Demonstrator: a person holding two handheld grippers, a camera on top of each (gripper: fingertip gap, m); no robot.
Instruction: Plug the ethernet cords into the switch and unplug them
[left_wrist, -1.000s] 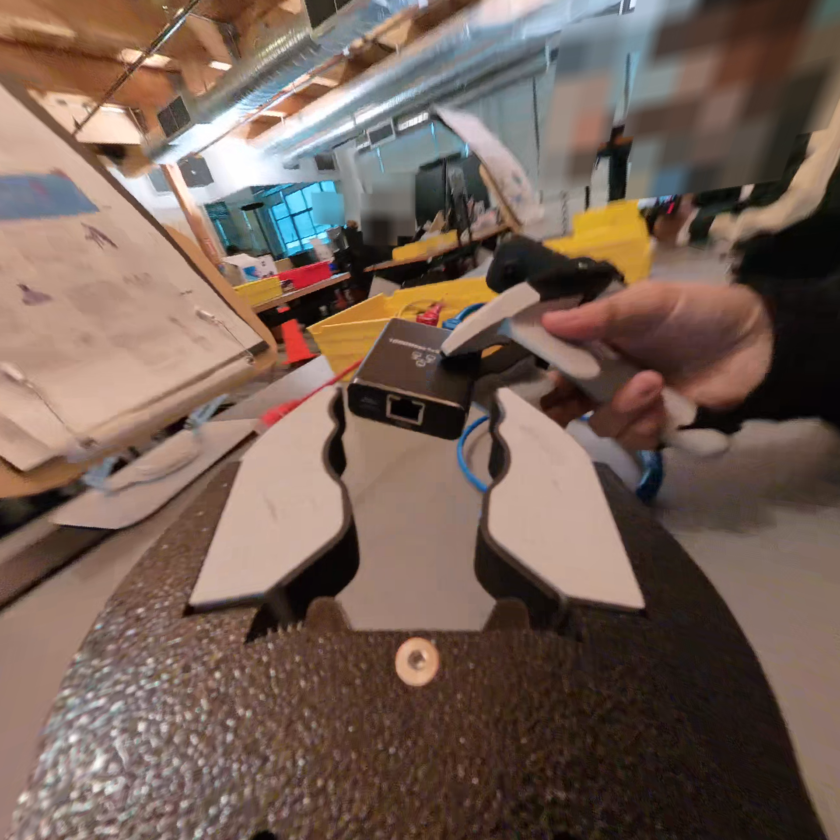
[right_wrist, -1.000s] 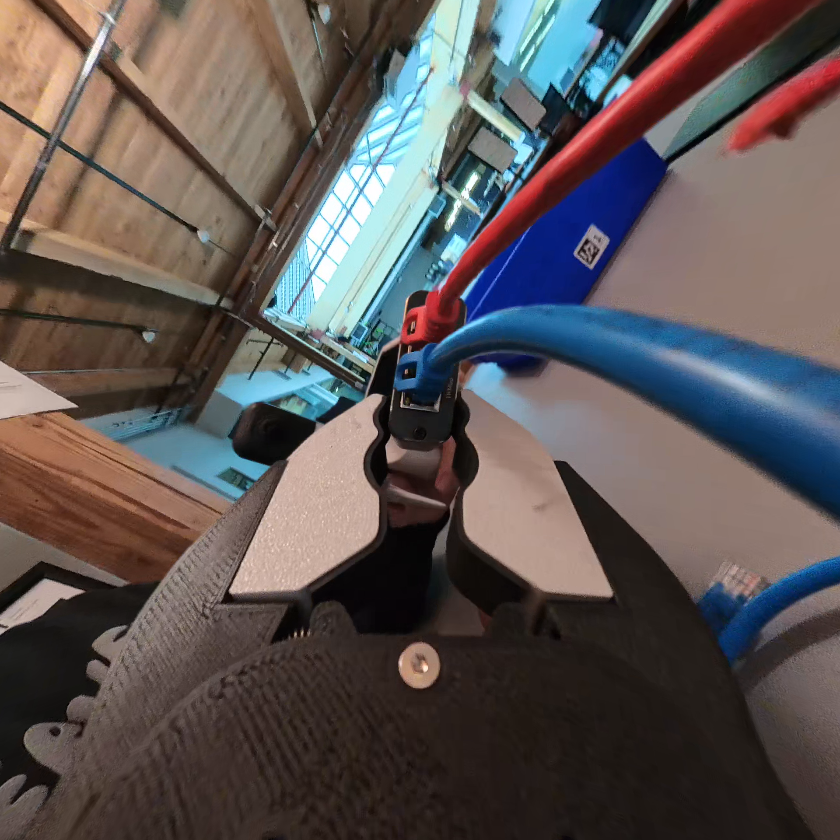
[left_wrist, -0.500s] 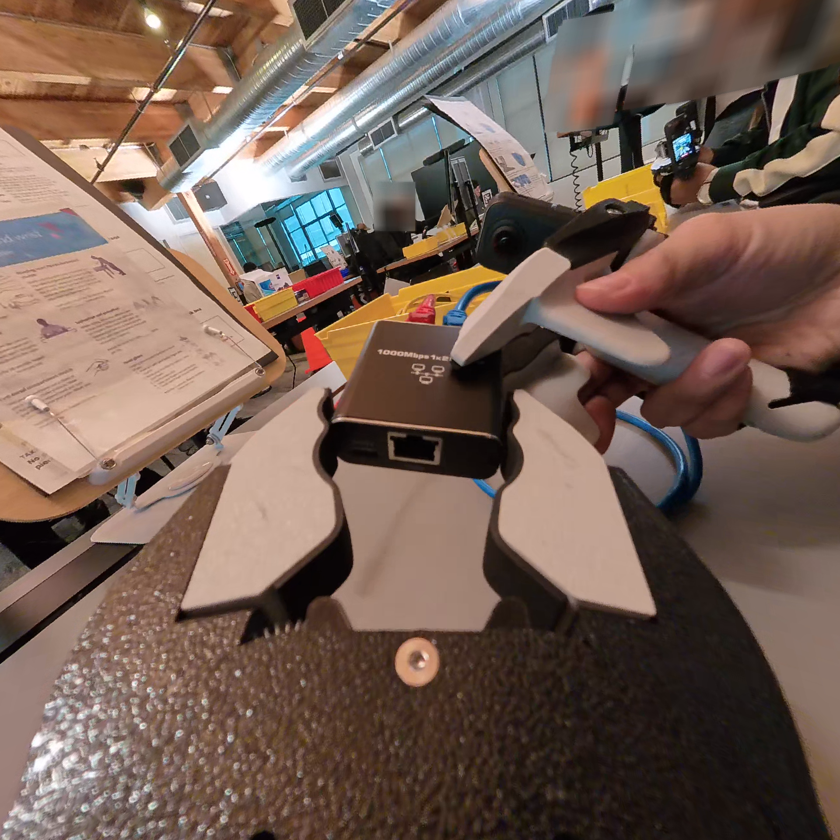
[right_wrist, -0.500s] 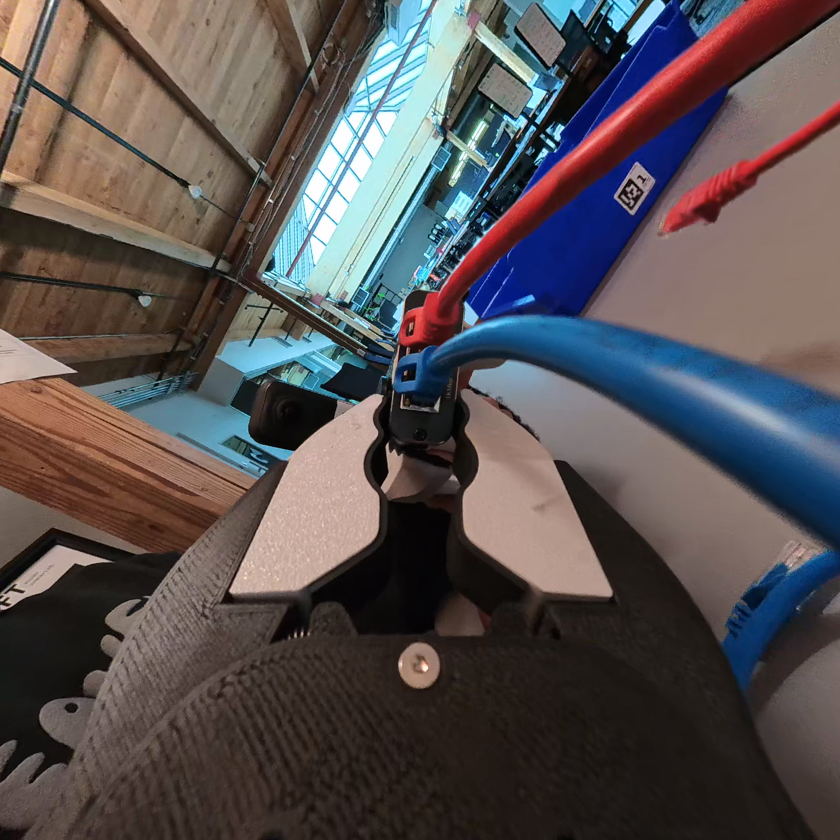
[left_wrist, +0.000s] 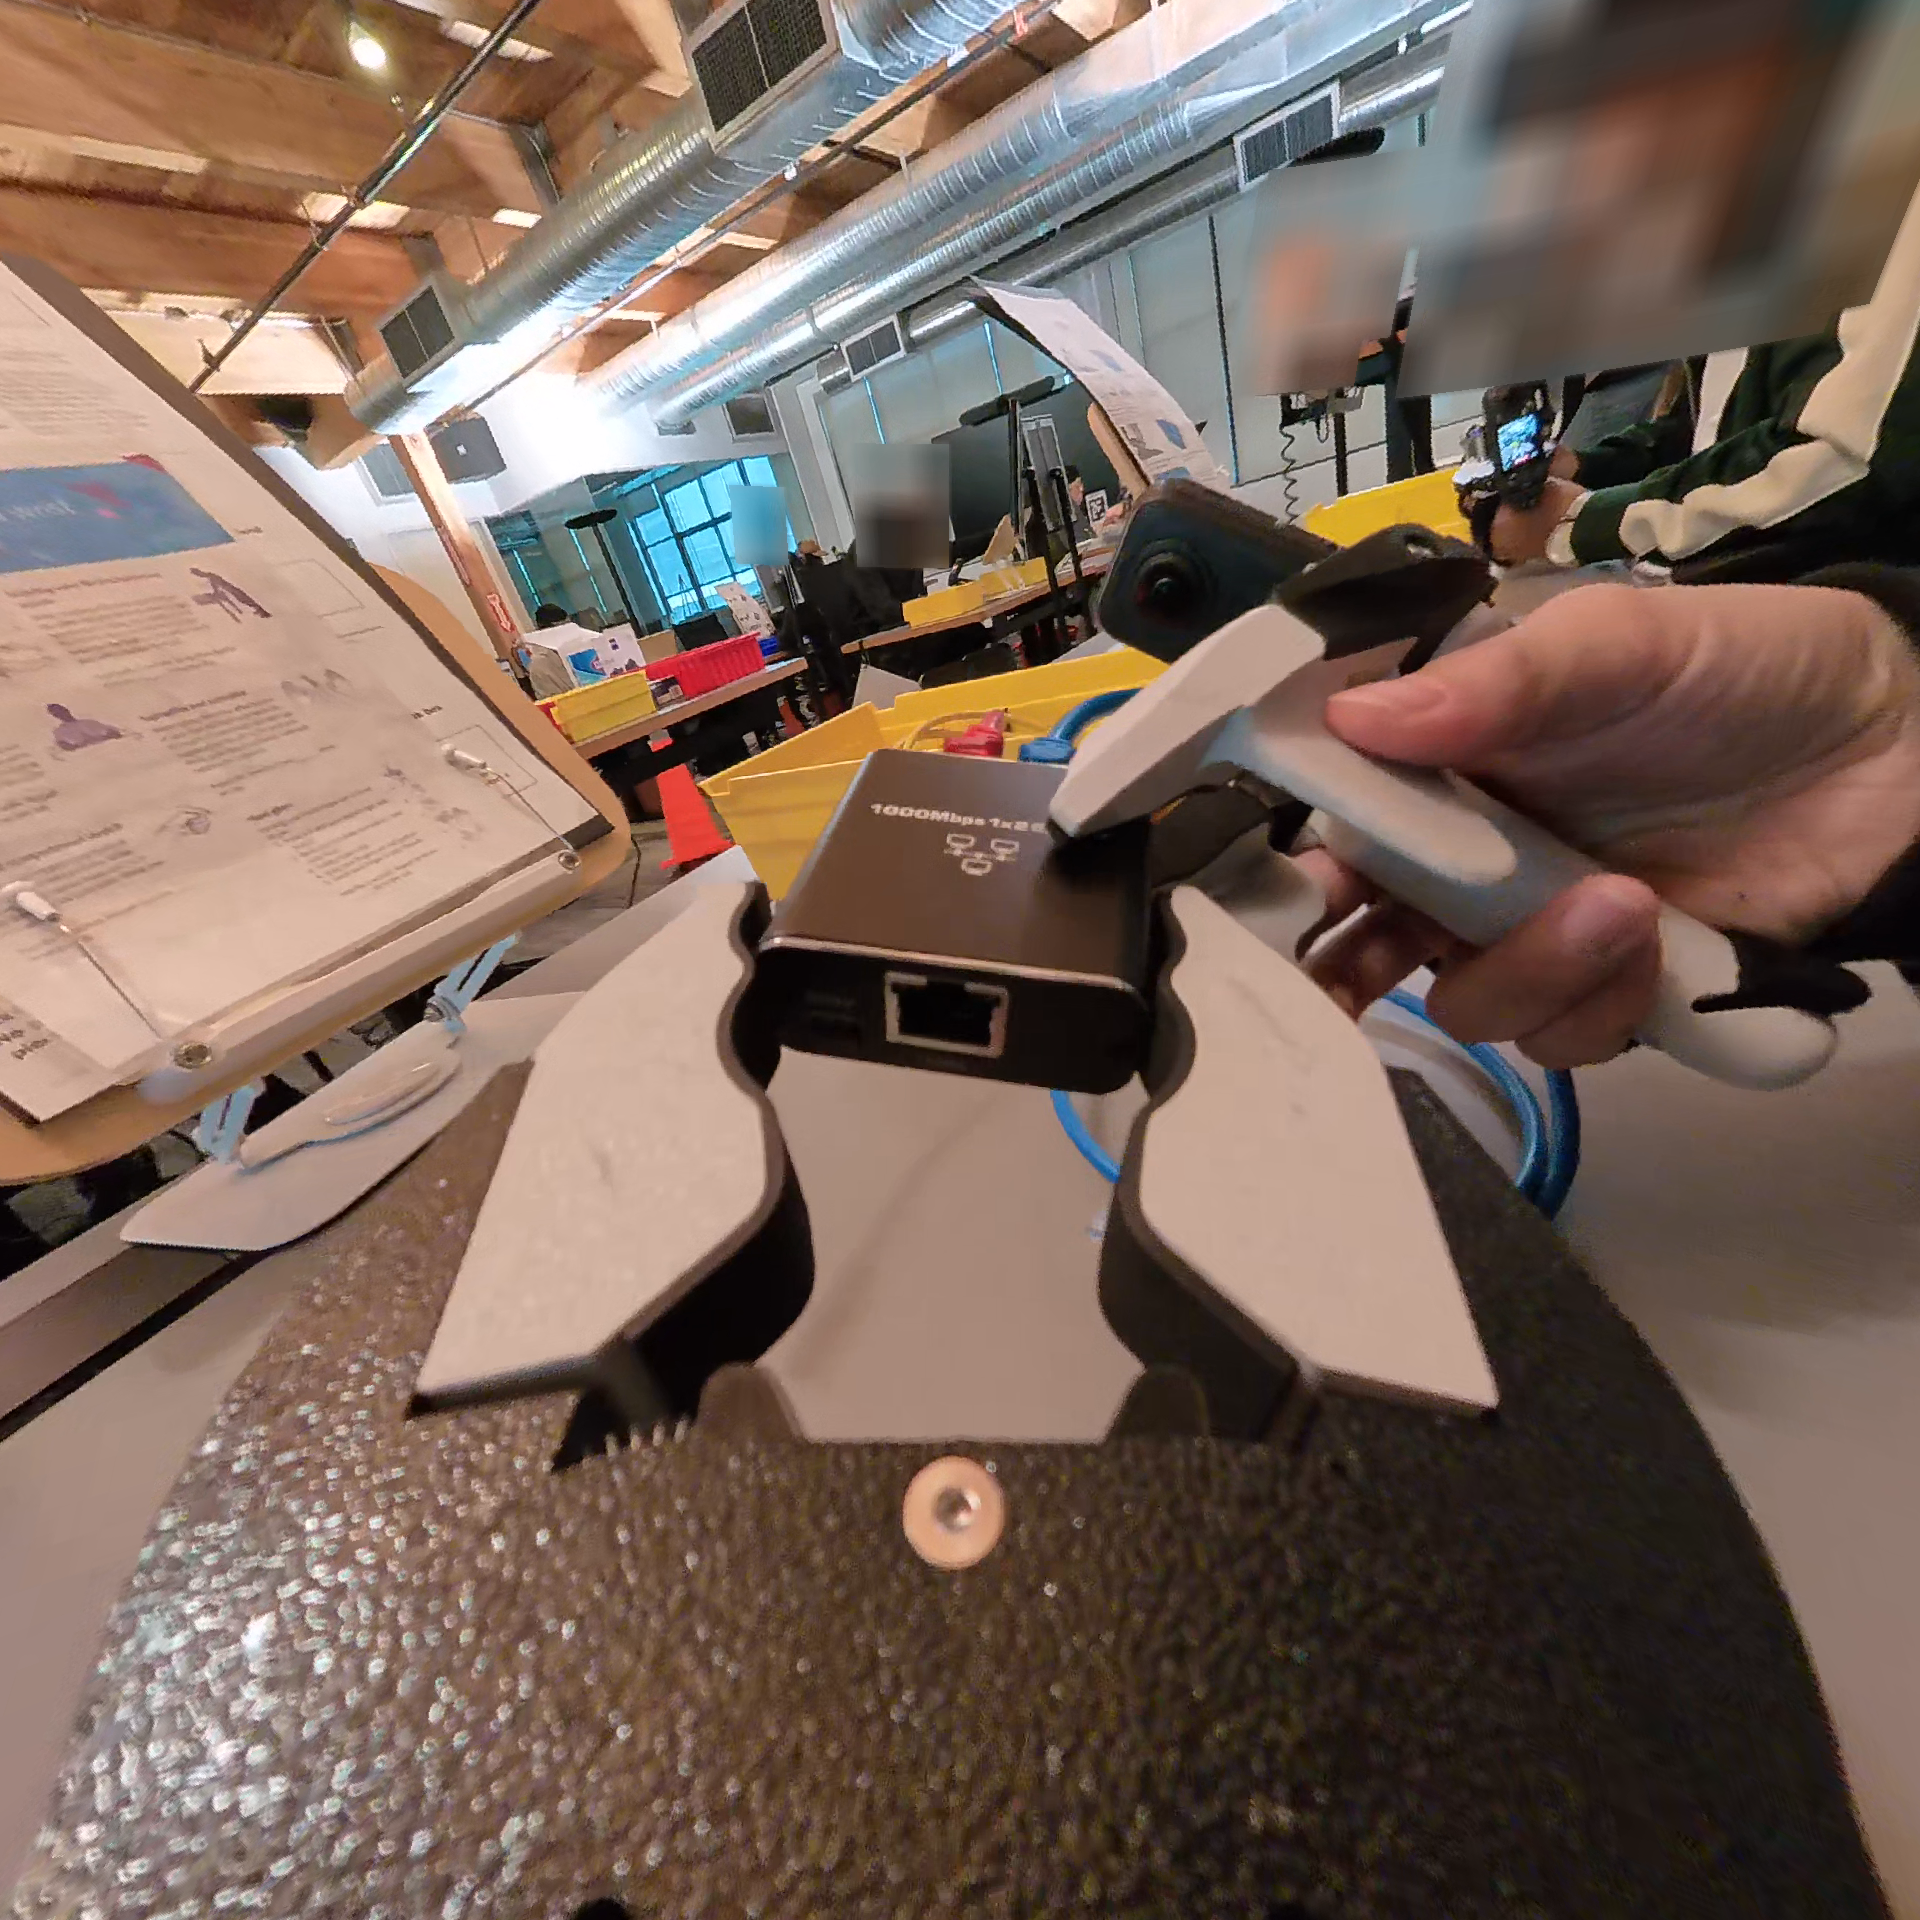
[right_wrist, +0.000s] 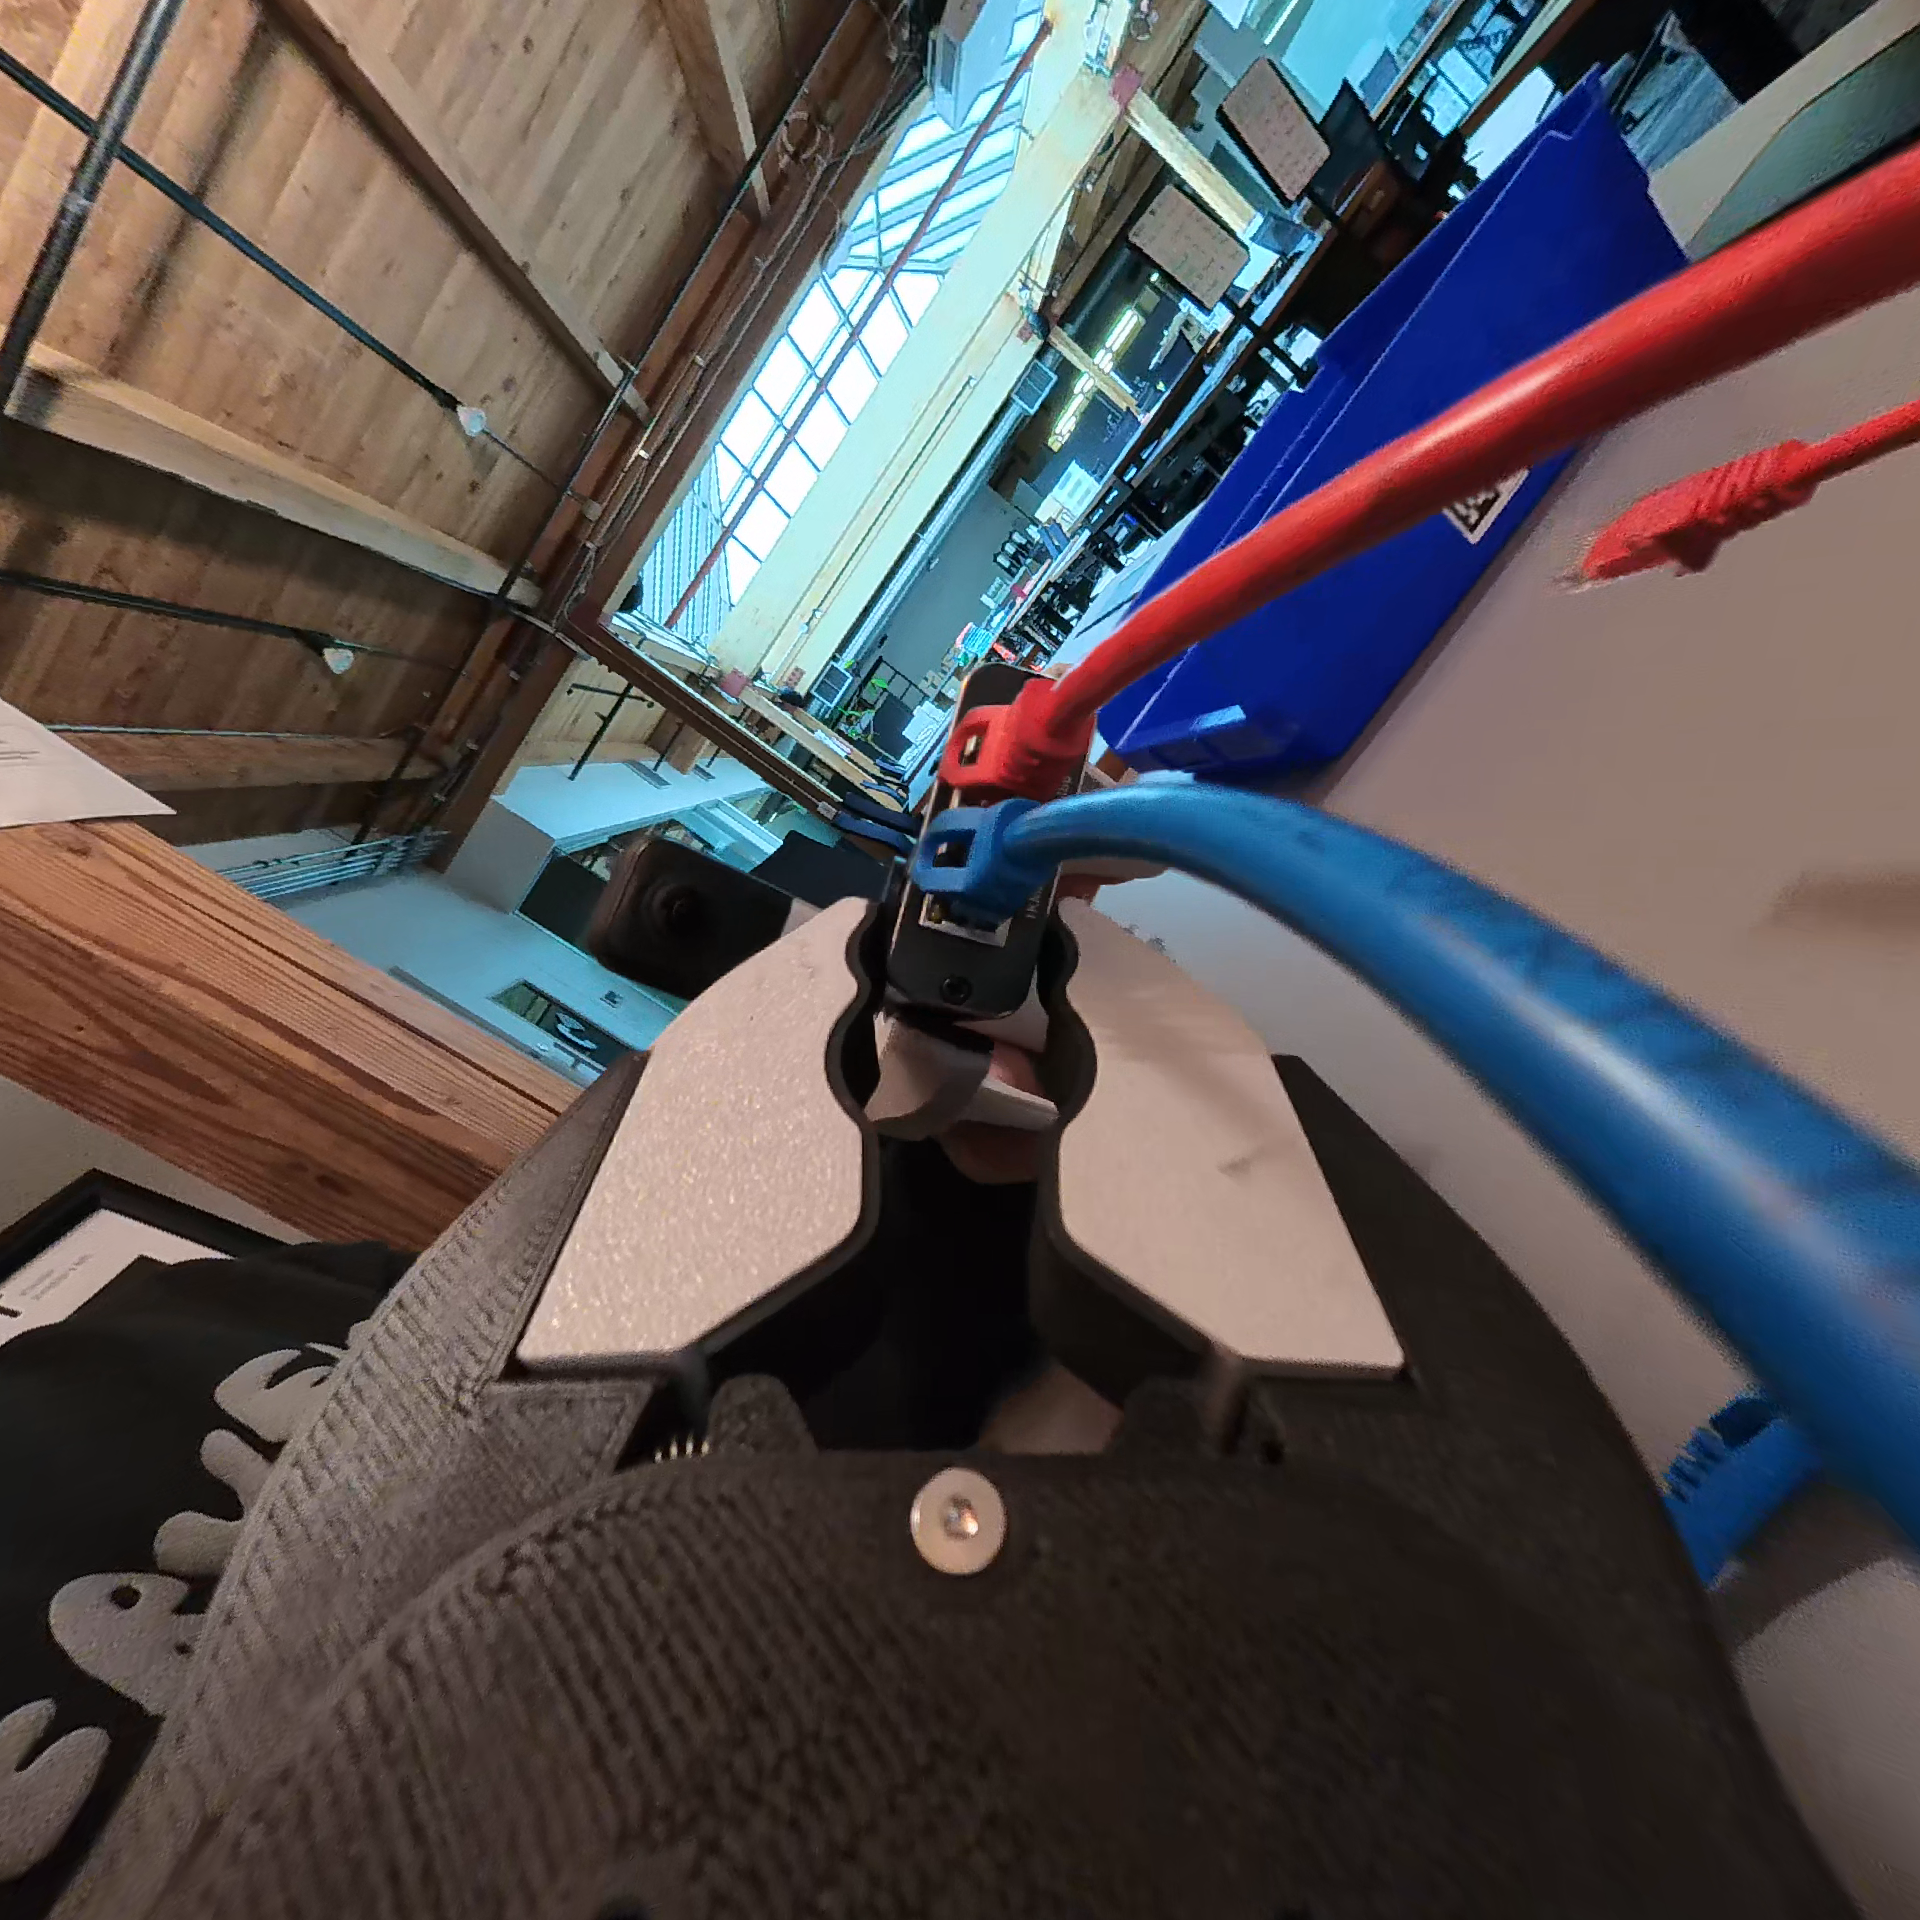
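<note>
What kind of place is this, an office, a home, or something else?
Most likely a shared workshop or lab in a converted industrial building: exposed metal ducts run under wooden ceiling beams, and rows of worktables carry yellow bins and a blue bin for parts.

Silver ducts (left_wrist: 831, 177) run under a timber ceiling (left_wrist: 156, 114). Far windows (left_wrist: 686, 520) glow blue behind tables holding yellow bins (left_wrist: 800, 800). A wooden beam (right_wrist: 208, 997) crosses beside a skylight (right_wrist: 810, 416)
</note>
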